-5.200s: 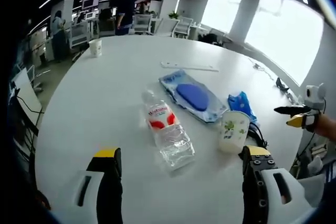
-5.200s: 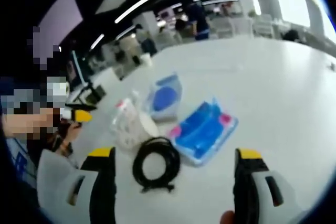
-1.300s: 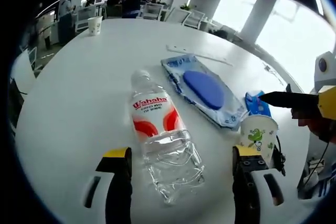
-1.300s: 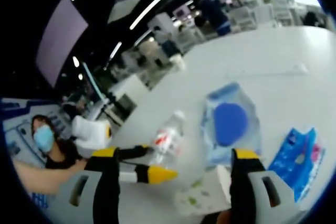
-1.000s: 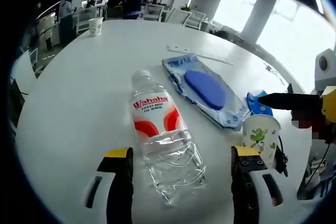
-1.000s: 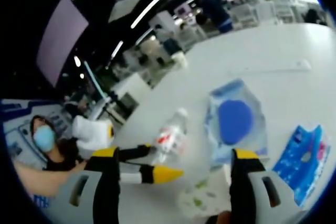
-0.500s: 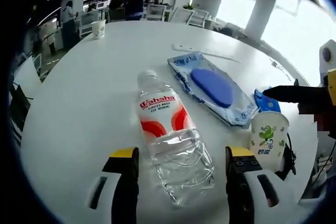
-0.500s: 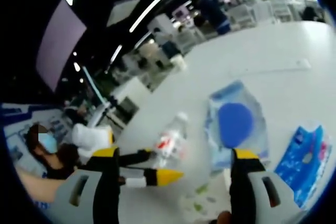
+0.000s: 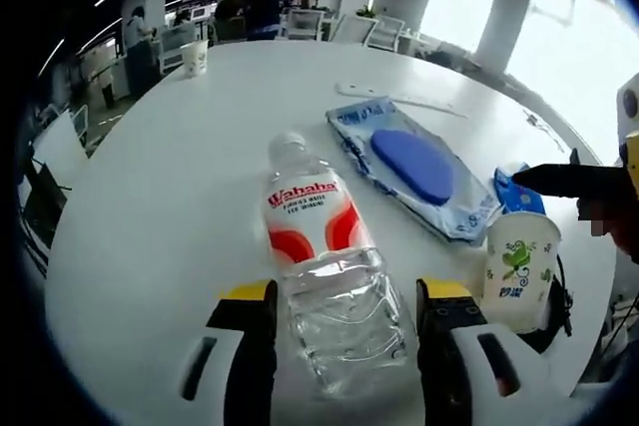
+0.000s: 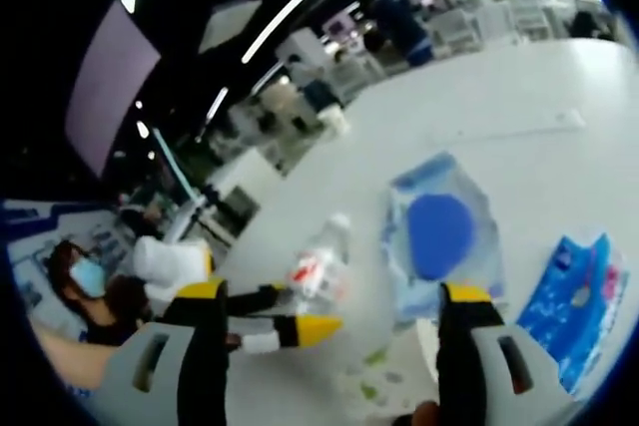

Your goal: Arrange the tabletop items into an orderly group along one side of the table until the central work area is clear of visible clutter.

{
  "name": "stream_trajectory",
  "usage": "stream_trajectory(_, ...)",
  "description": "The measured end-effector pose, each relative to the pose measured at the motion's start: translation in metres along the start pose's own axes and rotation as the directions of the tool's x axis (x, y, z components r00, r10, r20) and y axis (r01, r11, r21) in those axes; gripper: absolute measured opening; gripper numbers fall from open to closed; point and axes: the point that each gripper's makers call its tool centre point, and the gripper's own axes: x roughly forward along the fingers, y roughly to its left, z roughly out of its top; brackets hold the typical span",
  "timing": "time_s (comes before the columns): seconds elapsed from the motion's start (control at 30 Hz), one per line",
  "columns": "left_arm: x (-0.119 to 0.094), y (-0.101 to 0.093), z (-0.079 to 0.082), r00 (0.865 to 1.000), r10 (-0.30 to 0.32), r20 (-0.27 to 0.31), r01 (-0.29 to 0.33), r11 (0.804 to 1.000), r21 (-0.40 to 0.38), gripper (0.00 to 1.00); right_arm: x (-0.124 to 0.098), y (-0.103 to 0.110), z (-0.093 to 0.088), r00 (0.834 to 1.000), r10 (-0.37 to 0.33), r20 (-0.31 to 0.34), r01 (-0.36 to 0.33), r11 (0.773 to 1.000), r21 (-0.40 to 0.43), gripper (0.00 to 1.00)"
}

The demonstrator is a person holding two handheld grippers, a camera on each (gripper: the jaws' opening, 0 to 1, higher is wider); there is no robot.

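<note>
Two yellow-tipped jaws of your left gripper (image 9: pixel 344 291) stand apart, one on each side of the clear plastic water bottle with the red-and-white label (image 9: pixel 324 261), which lies on its side on the round white table (image 9: pixel 170 197) with its base between the jaws and its cap pointing away from you. Whether the pads touch the plastic yet, you cannot tell.

Judge this bottle as light and thin-walled: it looks nearly empty and already crumpled at the base, so it will likely buckle and slip under a hard squeeze. Take it across the ribbed body just ahead of your jaw tips, or on the labelled band beyond, where the wall looks firmer. It is round, so it may roll if you nudge it.

Just right of your right jaw stands a white paper cup with a green leaf print (image 9: pixel 519 266), upright, light and easy to tip; keep clear of it. Behind the cup lies a black cable (image 9: pixel 557 306).

Ahead and to the right of the bottle rests a flat clear packet holding a blue oval pad (image 9: pixel 414 167), soft and floppy. Past it sits a small blue pack (image 9: pixel 519 192).

Your right gripper (image 10: pixel 324 326) hangs with jaws apart and empty, above the cup.
</note>
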Motion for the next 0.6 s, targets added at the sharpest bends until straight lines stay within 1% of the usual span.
stream_trajectory(0.03,-0.0006,-0.0004,0.0006,1.000,-0.003,0.001,0.003,0.999,-0.034,0.49,0.0002,-0.0005,0.0000,1.000,-0.002,0.001,0.002,1.000,0.001,0.84)
stream_trajectory(0.1,-0.0010,0.0029,0.0026,1.000,0.004,0.002,-0.004,0.999,-0.051,0.48,0.0001,-0.0010,-0.0005,1.000,-0.004,0.004,0.004,1.000,0.005,0.84)
stream_trajectory(0.23,-0.0031,0.0043,0.0002,1.000,0.018,-0.009,-0.018,0.999,-0.044,0.44,0.0004,-0.0025,-0.0042,1.000,-0.005,0.000,0.005,1.000,0.015,0.84)
stream_trajectory(0.3,-0.0031,0.0039,0.0010,1.000,0.012,-0.008,-0.012,0.998,-0.054,0.44,0.0002,-0.0039,-0.0043,1.000,-0.010,0.003,0.009,1.000,0.027,0.84)
stream_trajectory(0.4,-0.0028,0.0044,0.0011,1.000,0.009,-0.011,-0.009,0.999,-0.049,0.43,0.0002,-0.0072,-0.0033,1.000,-0.026,0.009,0.026,0.999,0.027,0.84)
stream_trajectory(0.5,-0.0032,0.0038,0.0017,1.000,0.022,-0.005,-0.022,0.999,-0.036,0.42,0.0024,-0.0077,-0.0001,0.999,-0.023,0.027,0.021,0.998,0.067,0.84)
stream_trajectory(0.6,-0.0026,0.0040,0.0026,1.000,0.029,-0.001,-0.029,0.999,-0.018,0.42,0.0049,-0.0063,0.0032,0.999,-0.021,0.036,0.018,0.997,0.079,0.84)
